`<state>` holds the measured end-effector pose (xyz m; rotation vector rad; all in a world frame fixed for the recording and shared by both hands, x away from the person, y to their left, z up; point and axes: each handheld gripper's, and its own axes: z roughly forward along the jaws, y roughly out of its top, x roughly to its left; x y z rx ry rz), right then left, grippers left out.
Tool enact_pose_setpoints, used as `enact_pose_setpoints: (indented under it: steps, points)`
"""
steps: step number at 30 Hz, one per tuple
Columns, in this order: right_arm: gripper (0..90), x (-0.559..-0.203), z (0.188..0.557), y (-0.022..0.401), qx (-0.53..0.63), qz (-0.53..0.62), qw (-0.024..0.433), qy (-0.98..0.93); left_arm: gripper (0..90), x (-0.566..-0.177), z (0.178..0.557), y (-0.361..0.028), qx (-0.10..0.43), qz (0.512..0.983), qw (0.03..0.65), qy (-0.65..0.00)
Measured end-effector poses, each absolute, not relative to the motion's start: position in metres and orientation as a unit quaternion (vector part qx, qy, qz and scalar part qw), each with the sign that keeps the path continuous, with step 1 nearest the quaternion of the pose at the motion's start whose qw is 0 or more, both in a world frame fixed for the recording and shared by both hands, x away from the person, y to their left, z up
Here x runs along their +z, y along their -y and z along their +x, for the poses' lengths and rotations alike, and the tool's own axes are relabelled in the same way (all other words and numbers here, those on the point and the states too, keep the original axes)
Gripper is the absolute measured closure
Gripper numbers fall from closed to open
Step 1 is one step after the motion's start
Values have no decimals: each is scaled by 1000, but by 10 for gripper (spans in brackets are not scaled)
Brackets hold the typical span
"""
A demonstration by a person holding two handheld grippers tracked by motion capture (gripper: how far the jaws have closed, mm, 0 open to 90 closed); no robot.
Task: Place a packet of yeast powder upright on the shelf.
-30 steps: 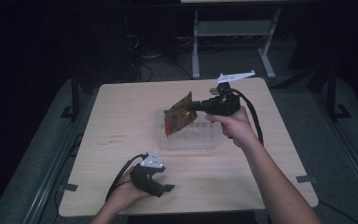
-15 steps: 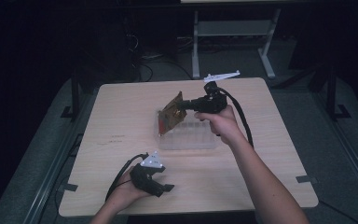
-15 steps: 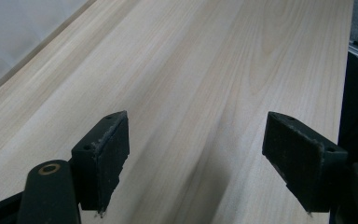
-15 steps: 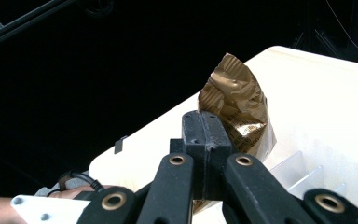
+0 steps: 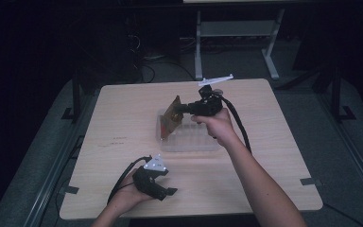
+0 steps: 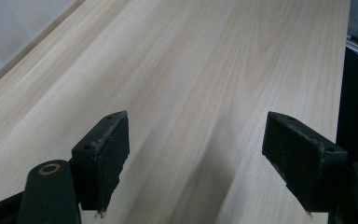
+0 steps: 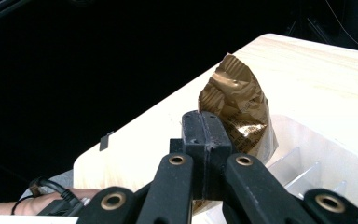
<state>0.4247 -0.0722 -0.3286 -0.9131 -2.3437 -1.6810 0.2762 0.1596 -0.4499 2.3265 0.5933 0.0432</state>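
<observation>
Looks like a dim lab or recording studio rather than a home. Bare pale wooden desk (image 5: 123,118) under the tongs, corners and edges marked with strips of dark tape (image 5: 309,181), lit alone amid darkness. Grey carpeted floor (image 5: 38,165) all round. Beyond the right tongs, a white metal stand frame (image 5: 236,38) and loose black cables (image 5: 156,71) on the floor, against black surroundings.

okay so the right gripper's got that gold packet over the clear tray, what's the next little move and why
Probably lower the gold packet a bit further into the left end of the clear divided tray. The right gripper is clamped on the packet's edge, and the packet hangs tilted just over that end, apparently not yet seated. The left gripper rests open on the table, apart from the work.
</observation>
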Motion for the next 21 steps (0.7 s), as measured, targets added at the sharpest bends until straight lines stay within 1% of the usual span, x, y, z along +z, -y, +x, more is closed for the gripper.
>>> enact_pose_setpoints:
  steps: [12, 21]
  points:
    - [892, -334, 432, 60, -551, -304, 63, 775, 226, -450, 276, -159, 12, 907, 357, -222]
    - [870, -339, 436, 46, -532, -303, 53, 789, 226, -451, 275, -158, 7, 906, 358, -225]
